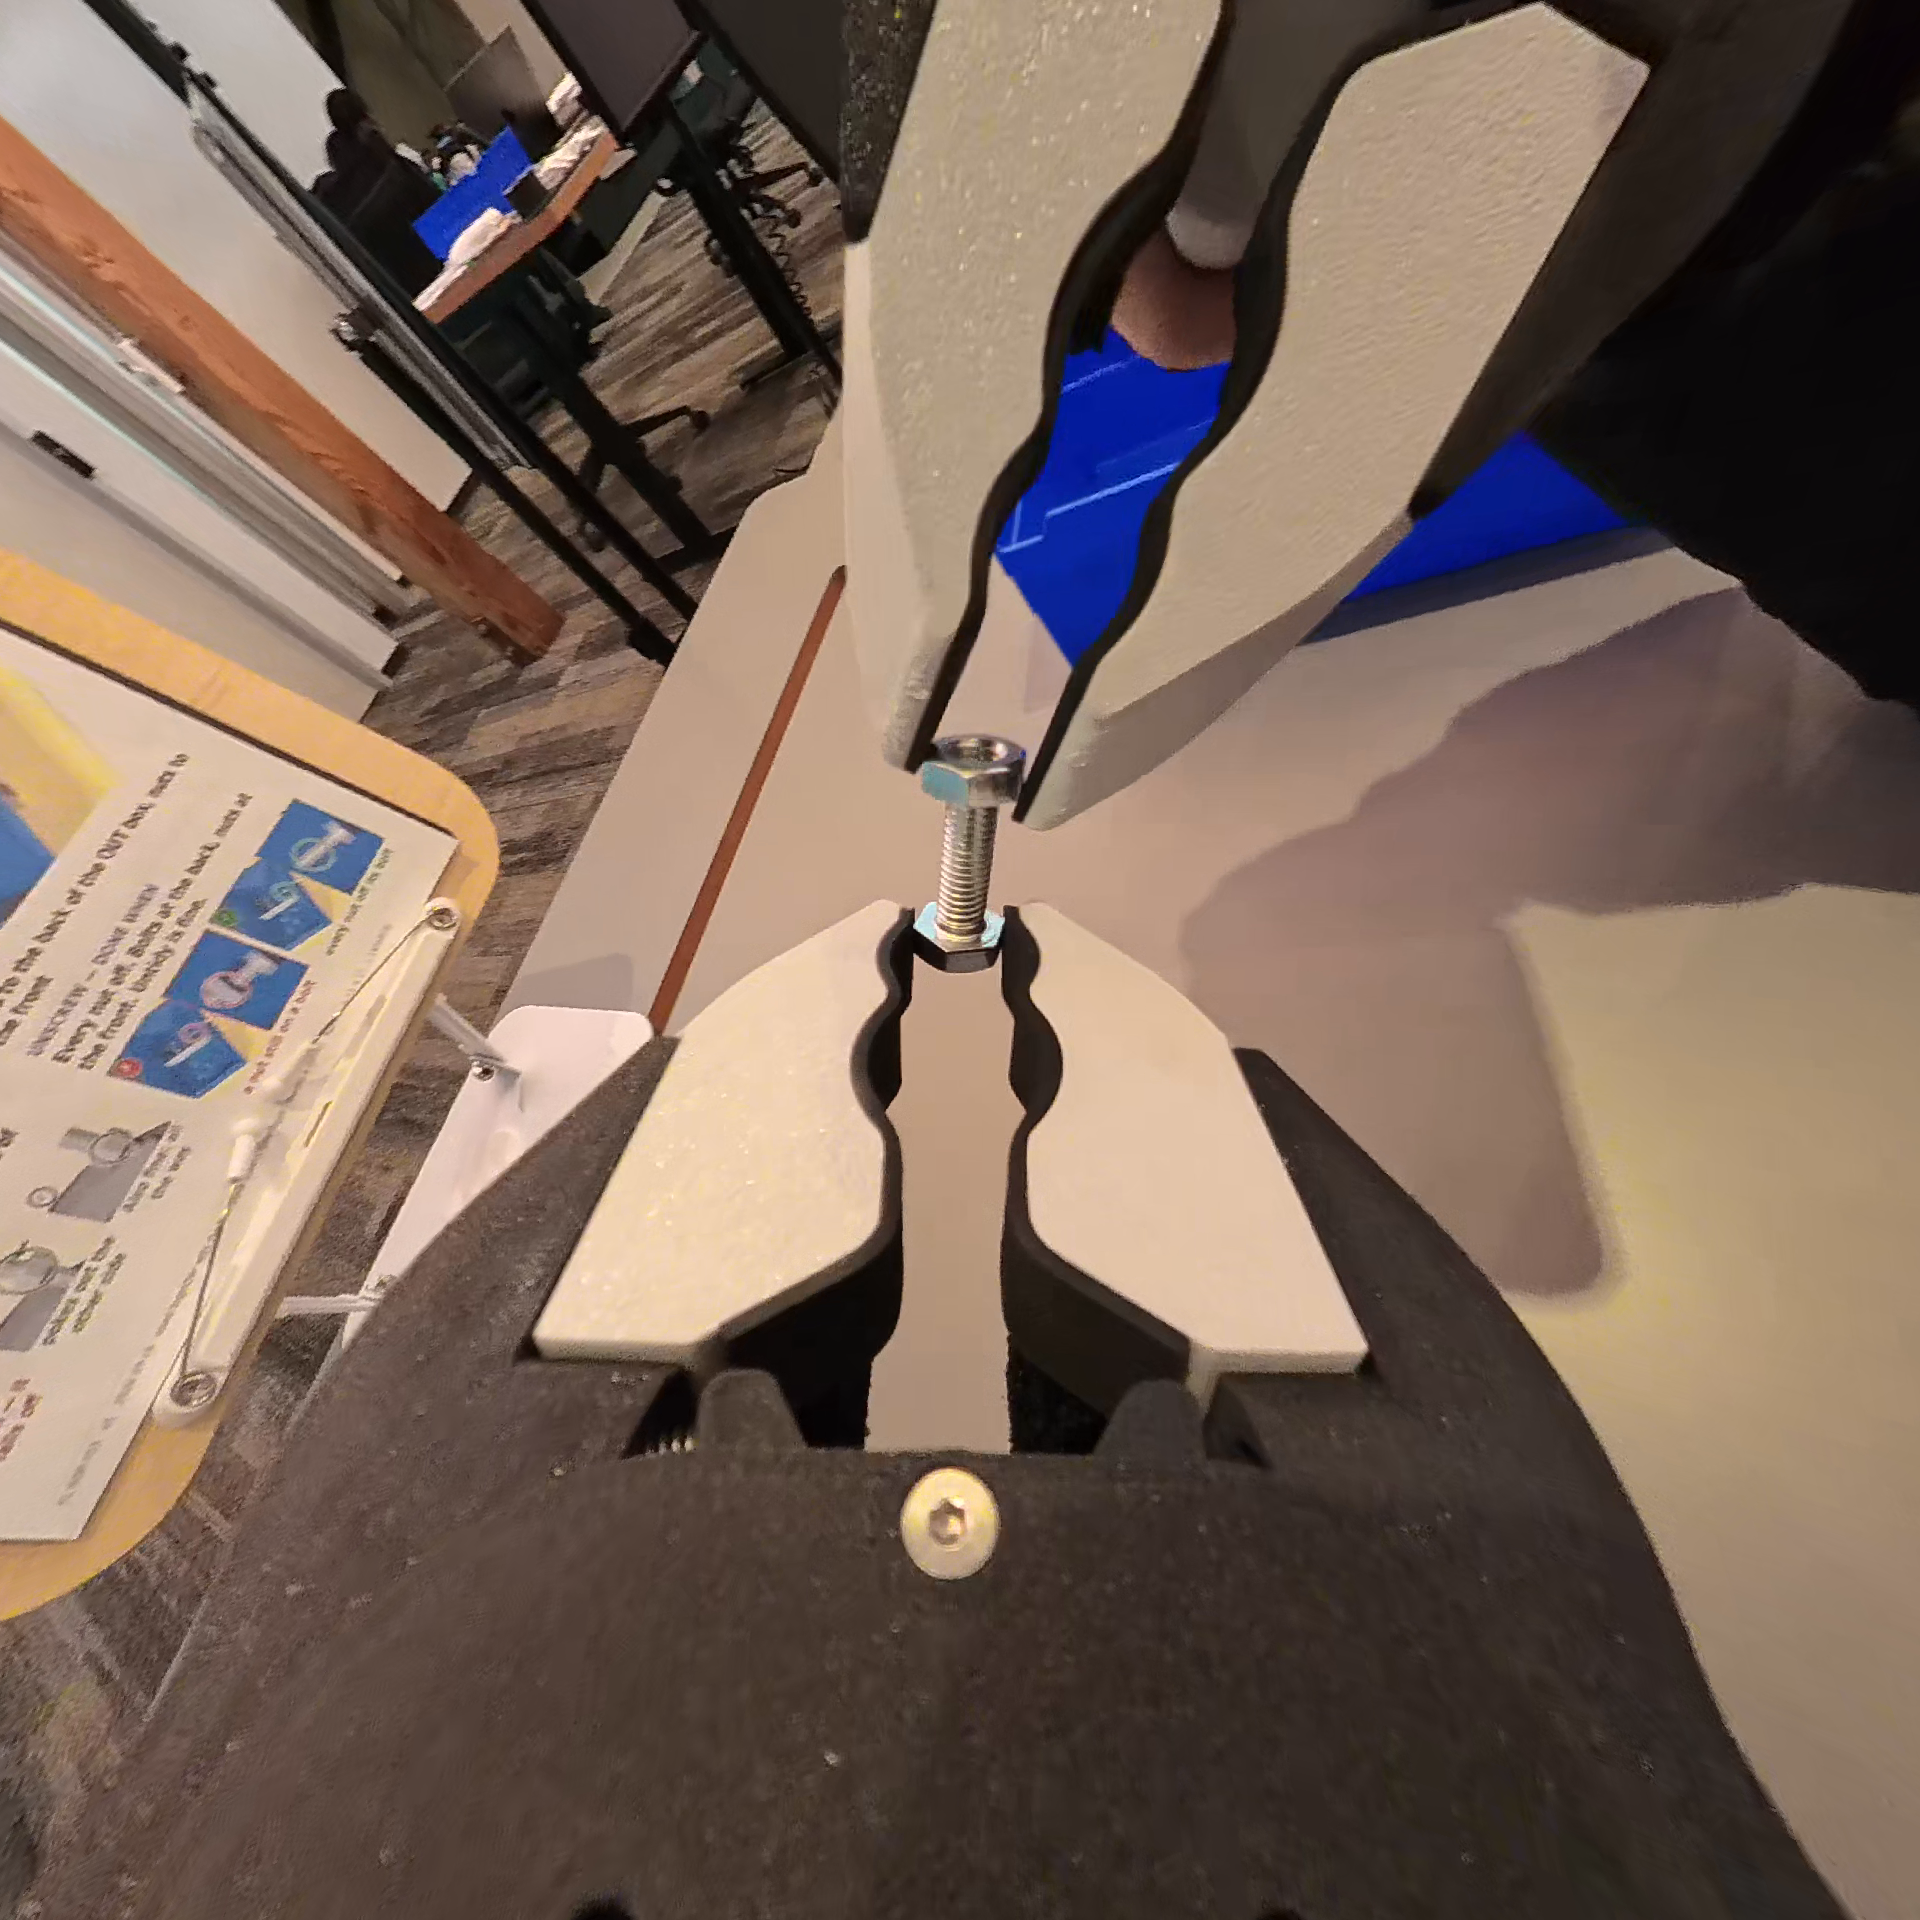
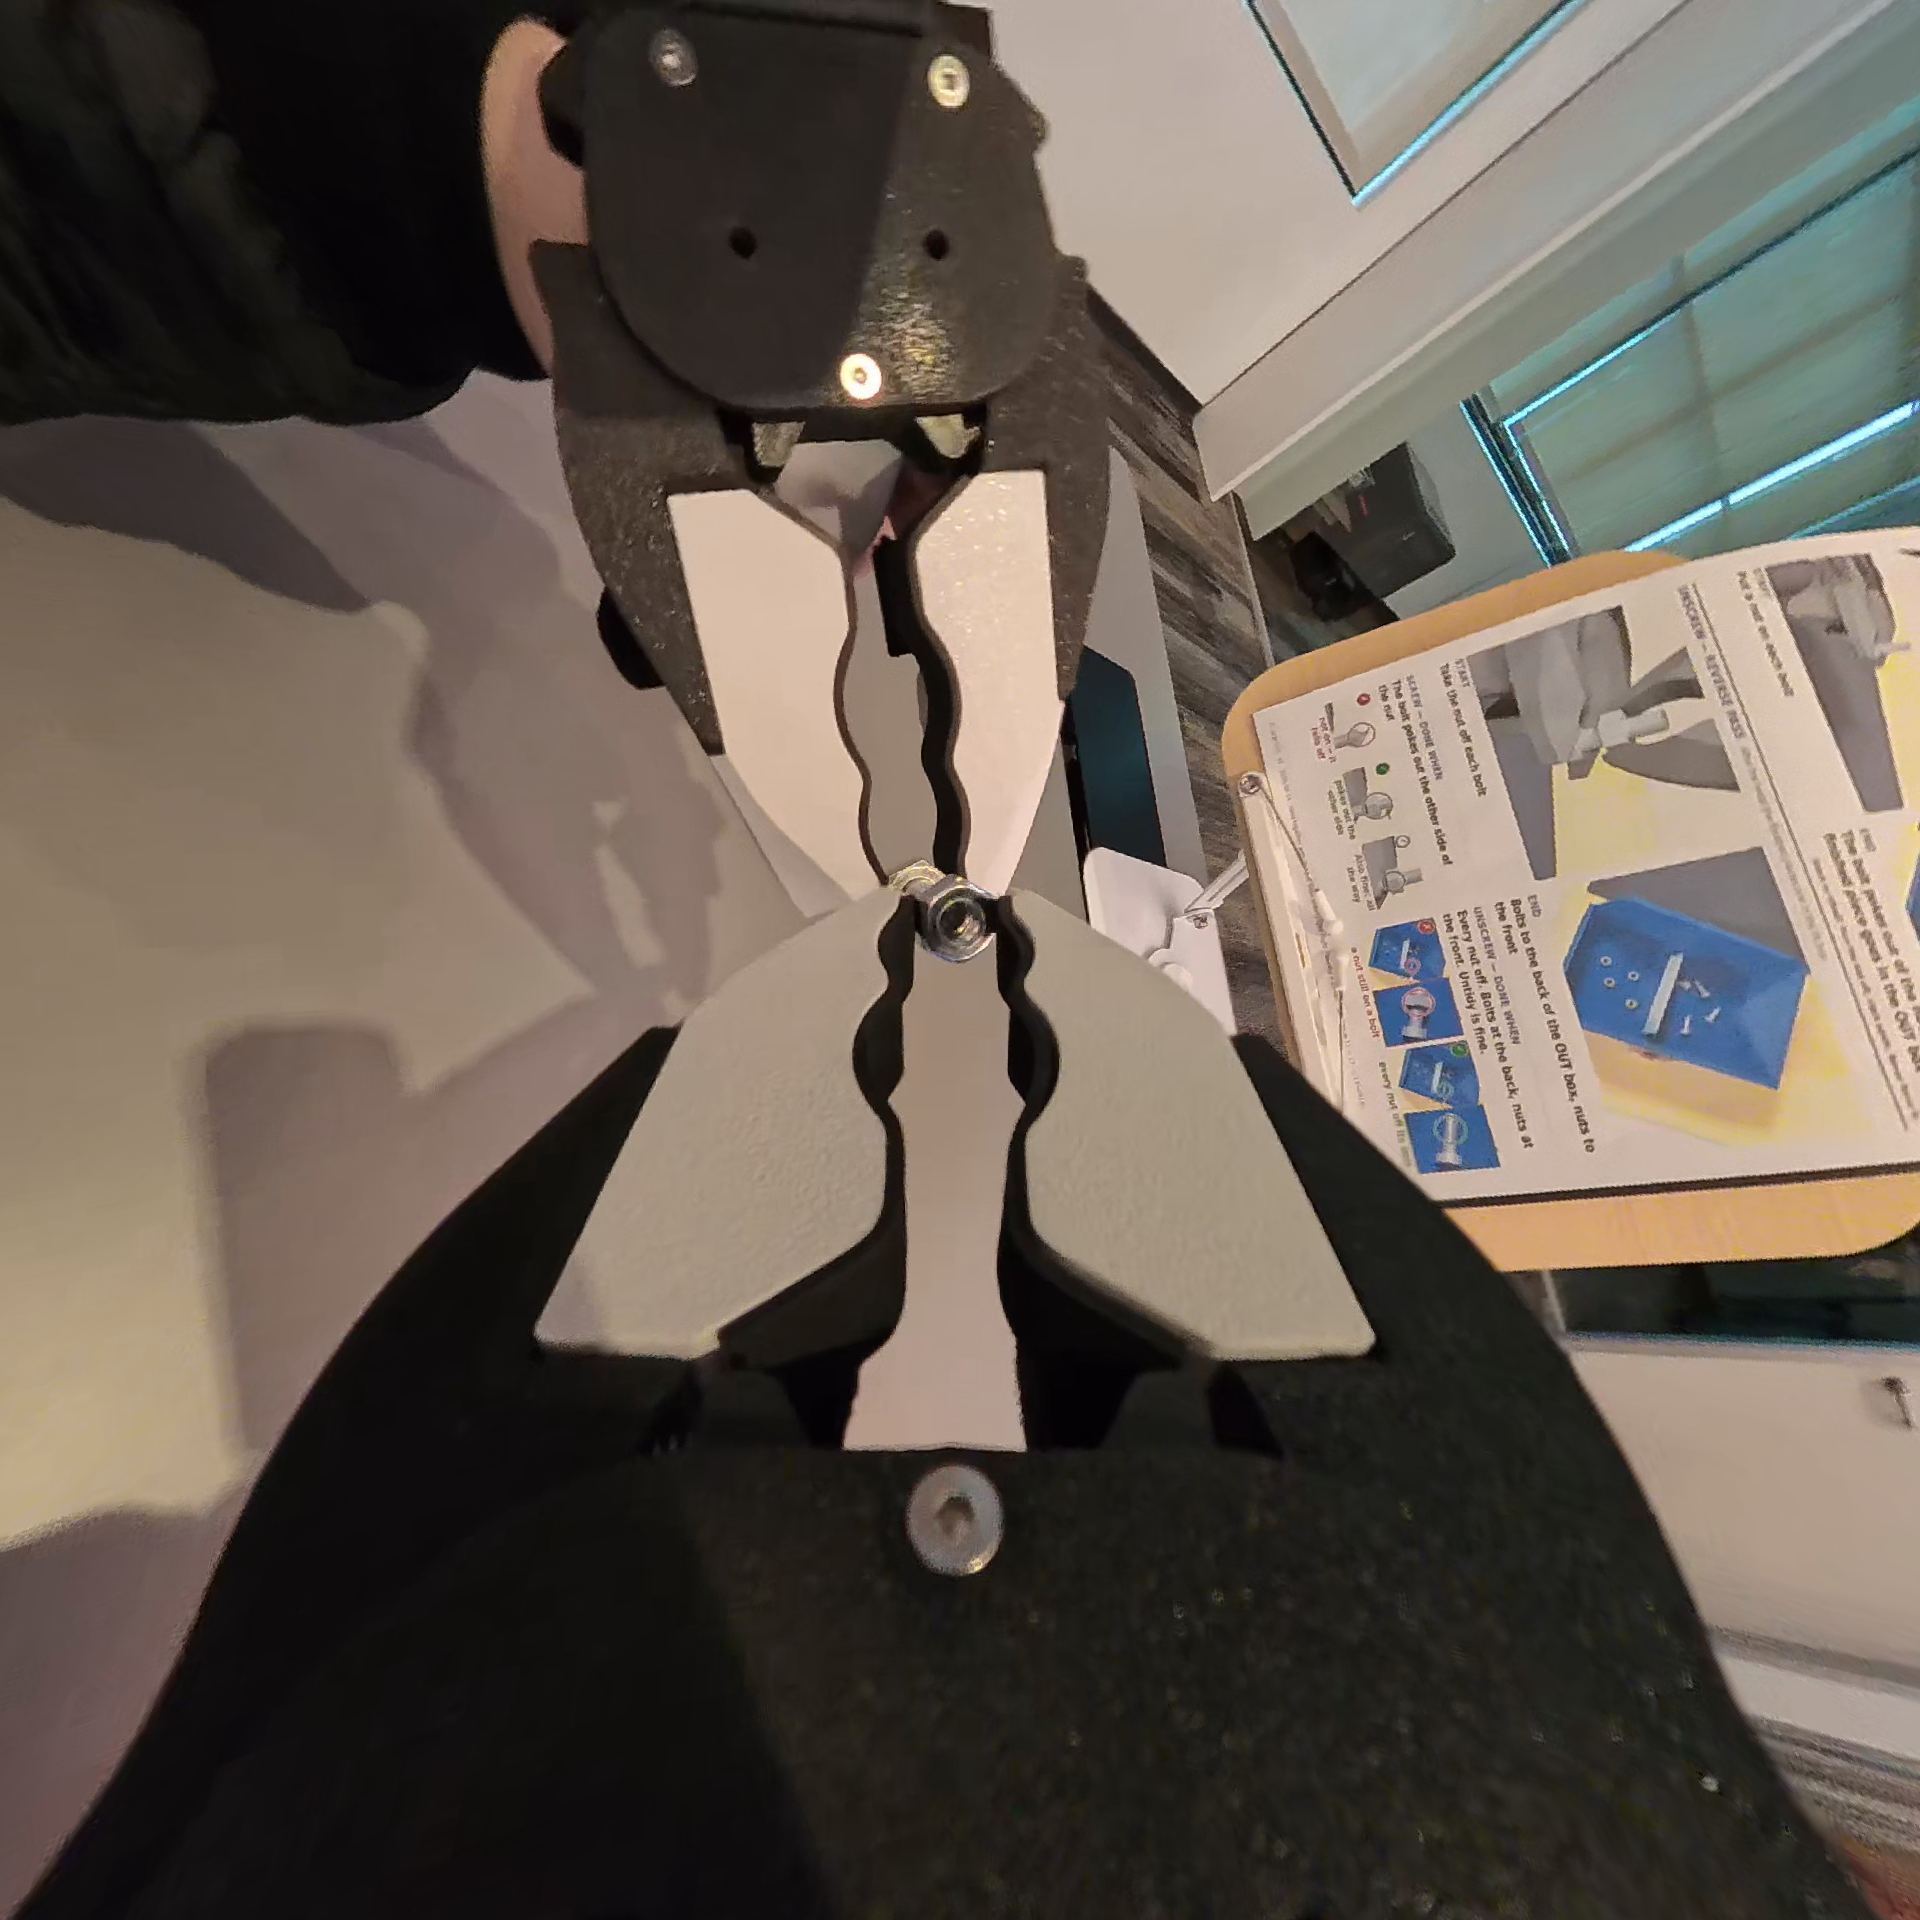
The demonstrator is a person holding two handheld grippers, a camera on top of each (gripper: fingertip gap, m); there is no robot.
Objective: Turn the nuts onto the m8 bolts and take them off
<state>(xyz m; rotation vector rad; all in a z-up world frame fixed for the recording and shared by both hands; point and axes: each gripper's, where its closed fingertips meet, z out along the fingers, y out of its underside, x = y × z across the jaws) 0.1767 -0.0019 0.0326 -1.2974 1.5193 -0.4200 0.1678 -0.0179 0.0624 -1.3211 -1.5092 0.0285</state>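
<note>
Bolt point(image 1: 964, 868) held in the air above the table point(image 1: 1351, 935): left tongs point(image 1: 957, 940) pinch its head, right tongs point(image 2: 957, 928) pinch the nut point(image 2: 958, 925) at its far end.

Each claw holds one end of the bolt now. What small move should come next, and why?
Probably twist the right claw to turn the nut further along the bolt. The left claw grips the bolt's head end, and bare thread shows between the two, so the nut is only at the tip.
</note>
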